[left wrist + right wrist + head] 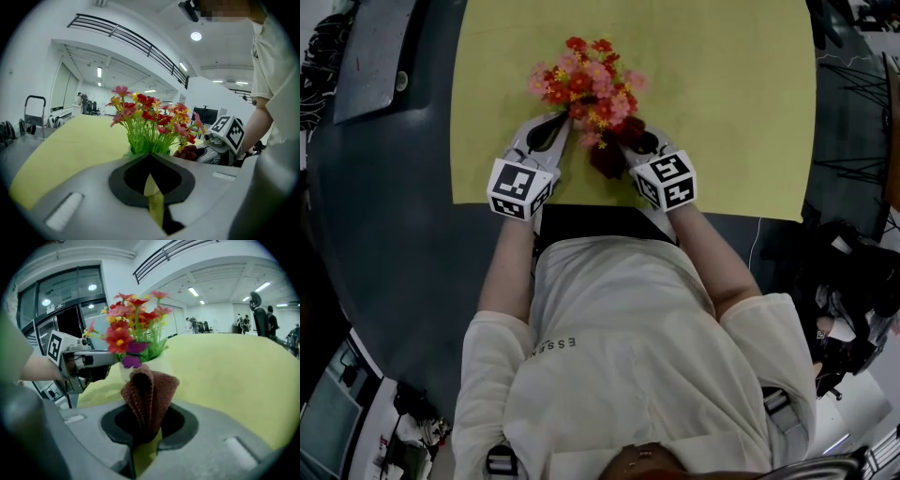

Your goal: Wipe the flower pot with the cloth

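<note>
The right gripper [146, 434] was clamped on the brown cloth [150, 397], which was bunched up and stuck out forward past the jaw tips. The white flower pot [161, 363] stood straight ahead of that gripper, just beyond the cloth; whether cloth and pot touched couldn't be told. The flowers [129, 329], red, pink and yellow on green stems, rose above the cloth and a bit to its left.

The left gripper [151, 157] had its jaws together with nothing seen between them. Only the yellow mat [722, 94] showed through the slit behind the tips. The flower pot sat directly ahead of those tips, almost all hidden behind them, so contact couldn't be told.

From the left gripper, the right gripper and cloth lay ahead to the right, low beside the flowers. From the right gripper, the left one came in from the left, pointing at the pot.

In the head view both grippers flanked the flowers, tips converging on the base of the bunch, with the pot itself covered by blooms. The mat lay on a dark grey table [403, 206]. A person in a pale shirt [628, 356] held both grippers.
</note>
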Tool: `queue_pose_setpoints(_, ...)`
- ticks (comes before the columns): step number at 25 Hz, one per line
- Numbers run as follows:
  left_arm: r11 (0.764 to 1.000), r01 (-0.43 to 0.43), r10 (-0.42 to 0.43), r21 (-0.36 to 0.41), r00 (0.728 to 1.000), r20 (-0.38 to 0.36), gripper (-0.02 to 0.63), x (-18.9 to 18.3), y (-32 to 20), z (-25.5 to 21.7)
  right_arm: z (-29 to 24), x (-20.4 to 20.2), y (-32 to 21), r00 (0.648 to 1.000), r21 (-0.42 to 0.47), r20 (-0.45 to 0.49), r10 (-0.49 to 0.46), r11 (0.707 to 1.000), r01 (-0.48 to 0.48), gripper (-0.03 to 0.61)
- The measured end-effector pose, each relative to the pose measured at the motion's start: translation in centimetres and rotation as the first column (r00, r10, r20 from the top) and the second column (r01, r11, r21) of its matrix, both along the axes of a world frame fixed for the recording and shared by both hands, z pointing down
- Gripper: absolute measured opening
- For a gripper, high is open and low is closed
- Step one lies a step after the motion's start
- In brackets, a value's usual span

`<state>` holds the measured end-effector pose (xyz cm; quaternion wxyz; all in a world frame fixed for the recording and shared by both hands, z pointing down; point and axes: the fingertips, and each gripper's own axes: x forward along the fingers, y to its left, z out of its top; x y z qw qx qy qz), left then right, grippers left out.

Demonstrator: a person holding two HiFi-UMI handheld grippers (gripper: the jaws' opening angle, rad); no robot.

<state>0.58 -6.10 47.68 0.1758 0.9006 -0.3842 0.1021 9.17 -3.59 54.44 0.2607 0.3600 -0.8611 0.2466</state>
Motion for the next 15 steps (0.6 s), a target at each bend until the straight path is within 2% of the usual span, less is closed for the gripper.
queue_pose_setpoints(4,1.0,0.009,-0.009,-0.009,1.0,-0.007,0.015,0.0,-0.1,0.0,-0.2,3.4,-1.9,0.997,0.007,-0.036,0.07,0.998,-0.07,0.06)
queue_pose_setpoints(7,1.0,0.01,-0.01,-0.013,1.0,-0.018,0.015,0.0,-0.2,0.0,-1.1,4.9,-4.4,0.994,0.051,-0.057,0.098,0.994,-0.095,0.06)
queue_pose_setpoints(12,1.0,0.01,-0.01,-0.026,1.0,-0.011,0.015,-0.4,-1.0,0.0,-3.0,3.4,-9.2,0.993,0.195,-0.119,0.0,0.98,0.023,0.06)
queue_pose_setpoints(15,0.999,0.014,-0.014,-0.036,1.0,-0.007,0.015,-0.9,-1.7,0.1,-3.1,1.5,-10.9,0.988,0.219,-0.143,-0.063,0.971,0.093,0.06)
